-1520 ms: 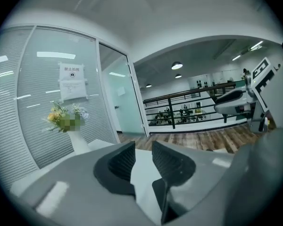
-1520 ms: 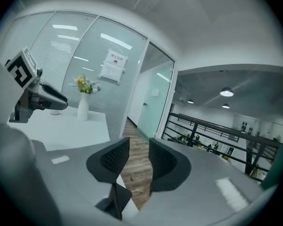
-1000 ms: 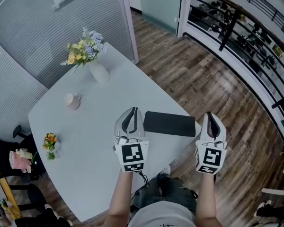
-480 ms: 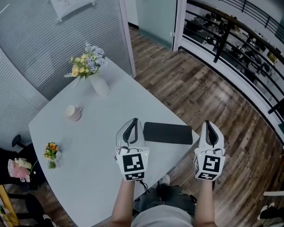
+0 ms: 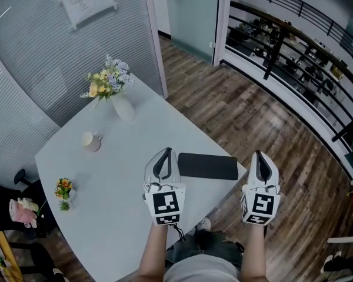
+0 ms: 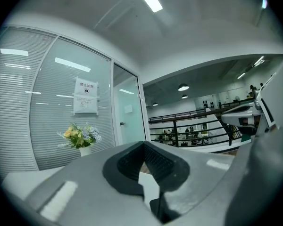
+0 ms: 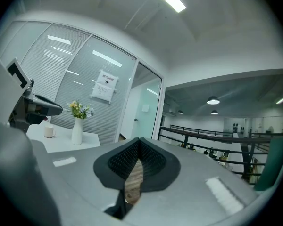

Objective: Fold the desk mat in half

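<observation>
White bench (image 5: 106,175) carrying dark desk mat (image 5: 207,166), lying flat at near right edge. Left tongs (image 5: 163,155) and right tongs (image 5: 262,158) both pinched together, gripping nothing, hovering either side of mat. Mat looking compact, probably folded already; fold line not showing.

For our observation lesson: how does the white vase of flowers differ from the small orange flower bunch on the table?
The white vase of pale yellow and lilac flowers is bigger than the small orange flower bunch. The vase stands at the far corner of the pale grey table; the orange bunch sits near its left edge. Both stand upright.
</observation>
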`<state>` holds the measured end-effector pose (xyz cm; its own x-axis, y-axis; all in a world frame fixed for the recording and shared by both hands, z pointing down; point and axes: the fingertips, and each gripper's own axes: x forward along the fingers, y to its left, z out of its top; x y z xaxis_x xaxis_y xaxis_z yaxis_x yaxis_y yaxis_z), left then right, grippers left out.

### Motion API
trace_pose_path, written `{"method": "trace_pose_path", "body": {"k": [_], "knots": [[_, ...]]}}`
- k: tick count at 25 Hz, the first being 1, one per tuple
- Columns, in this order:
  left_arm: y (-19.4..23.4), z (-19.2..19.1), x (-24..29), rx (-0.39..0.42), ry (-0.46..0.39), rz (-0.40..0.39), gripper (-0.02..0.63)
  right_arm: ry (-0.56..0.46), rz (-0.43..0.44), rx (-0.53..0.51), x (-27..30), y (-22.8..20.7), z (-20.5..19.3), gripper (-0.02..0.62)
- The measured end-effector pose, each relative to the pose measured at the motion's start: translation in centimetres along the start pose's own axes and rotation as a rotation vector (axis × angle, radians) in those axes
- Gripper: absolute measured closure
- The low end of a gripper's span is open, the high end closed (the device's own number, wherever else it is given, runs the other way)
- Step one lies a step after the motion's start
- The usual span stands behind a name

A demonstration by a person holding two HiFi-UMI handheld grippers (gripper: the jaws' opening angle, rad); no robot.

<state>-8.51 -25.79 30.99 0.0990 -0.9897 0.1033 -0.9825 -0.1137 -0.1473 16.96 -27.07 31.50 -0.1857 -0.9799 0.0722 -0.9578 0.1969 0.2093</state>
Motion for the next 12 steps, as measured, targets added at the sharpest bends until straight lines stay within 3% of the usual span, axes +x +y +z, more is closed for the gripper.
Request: {"method": "trace_pose_path", "body": {"k": [12], "knots": [[0.13, -0.28, -0.1, 0.002, 0.006, -0.001, 0.604, -0.004, -0.002, 0.007, -0.04, 0.07, -0.02, 0.572]]}}
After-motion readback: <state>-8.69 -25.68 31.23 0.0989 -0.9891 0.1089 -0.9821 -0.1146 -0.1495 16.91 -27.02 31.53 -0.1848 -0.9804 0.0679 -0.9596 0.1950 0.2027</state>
